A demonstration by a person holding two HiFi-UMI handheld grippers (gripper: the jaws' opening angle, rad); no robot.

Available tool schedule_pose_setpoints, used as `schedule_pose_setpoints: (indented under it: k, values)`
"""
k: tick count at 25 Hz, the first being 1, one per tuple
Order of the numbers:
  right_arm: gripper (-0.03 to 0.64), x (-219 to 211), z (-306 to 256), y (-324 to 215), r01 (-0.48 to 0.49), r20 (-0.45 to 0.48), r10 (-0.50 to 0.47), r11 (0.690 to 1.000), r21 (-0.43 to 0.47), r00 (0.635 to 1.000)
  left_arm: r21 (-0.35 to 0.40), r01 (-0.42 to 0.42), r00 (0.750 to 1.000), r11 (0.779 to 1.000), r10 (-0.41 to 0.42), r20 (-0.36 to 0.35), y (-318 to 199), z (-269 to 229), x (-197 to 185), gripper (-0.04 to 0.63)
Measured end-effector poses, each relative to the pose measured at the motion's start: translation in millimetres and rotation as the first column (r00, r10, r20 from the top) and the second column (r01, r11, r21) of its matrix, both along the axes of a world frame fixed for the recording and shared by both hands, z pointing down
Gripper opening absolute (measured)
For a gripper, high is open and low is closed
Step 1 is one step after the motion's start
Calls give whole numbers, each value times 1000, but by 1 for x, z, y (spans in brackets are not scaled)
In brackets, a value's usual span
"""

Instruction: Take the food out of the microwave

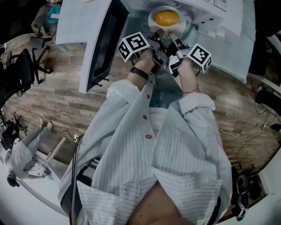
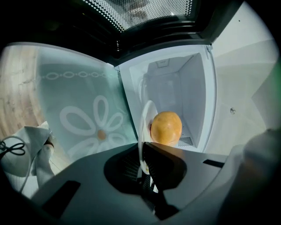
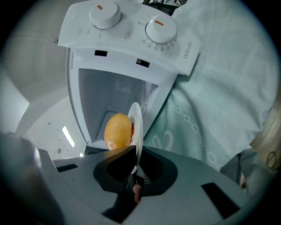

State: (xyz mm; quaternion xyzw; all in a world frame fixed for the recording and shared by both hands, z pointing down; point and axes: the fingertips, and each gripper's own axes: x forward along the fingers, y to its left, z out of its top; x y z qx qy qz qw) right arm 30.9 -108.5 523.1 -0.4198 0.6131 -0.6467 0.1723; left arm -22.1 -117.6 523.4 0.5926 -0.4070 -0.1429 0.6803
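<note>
**Both grippers clamped on the plate at the microwave's mouth**

Head view: the left gripper (image 1: 159,34) and right gripper (image 1: 172,36) reach forward side by side from striped shirt sleeves, tipped slightly downward. Each pinches the near rim of a round white plate (image 1: 153,23). On the plate sits the food (image 1: 167,17), a smooth, rounded orange-yellow lump. The plate is level at the mouth of the white microwave (image 1: 210,9), whose dark-windowed door (image 1: 105,41) is swung open to the left.

Left gripper view: the fingers are closed on the plate's thin, glossy edge, with the food just beyond them. The pale, smooth cavity lies behind. A turquoise tablecloth (image 2: 83,114) with white flower print covers the tabletop at left.

Right gripper view: the fingers are likewise closed on the plate's rim. Two round dials (image 3: 104,13) top the microwave's control panel.
</note>
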Motion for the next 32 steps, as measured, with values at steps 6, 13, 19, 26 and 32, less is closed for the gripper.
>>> schedule_pose_setpoints:
  k: [6, 13, 19, 26, 32]
  values:
    - [48, 2, -7, 22, 28, 4, -29, 1000, 12, 1000, 12, 29, 1000, 1000, -29, -7, 24, -7, 2, 26]
    - [48, 4, -16, 49, 25, 23, -25, 1000, 16, 999, 30, 35, 999, 999, -35, 2, 49, -17, 4, 26]
    - [46, 15, -32, 61, 12, 39, -13, 1000, 24, 999, 38, 33, 999, 999, -33, -4, 59, -34, 14, 26]
    - [45, 17, -56, 66, -2, 51, 0, 999, 49, 999, 60, 29, 1000, 998, -29, -5, 64, -59, 16, 26]
    - [44, 18, -78, 65, -14, 43, 10, 996, 84, 999, 90, 6, 1000, 996, -5, -11, 63, -82, 17, 25]
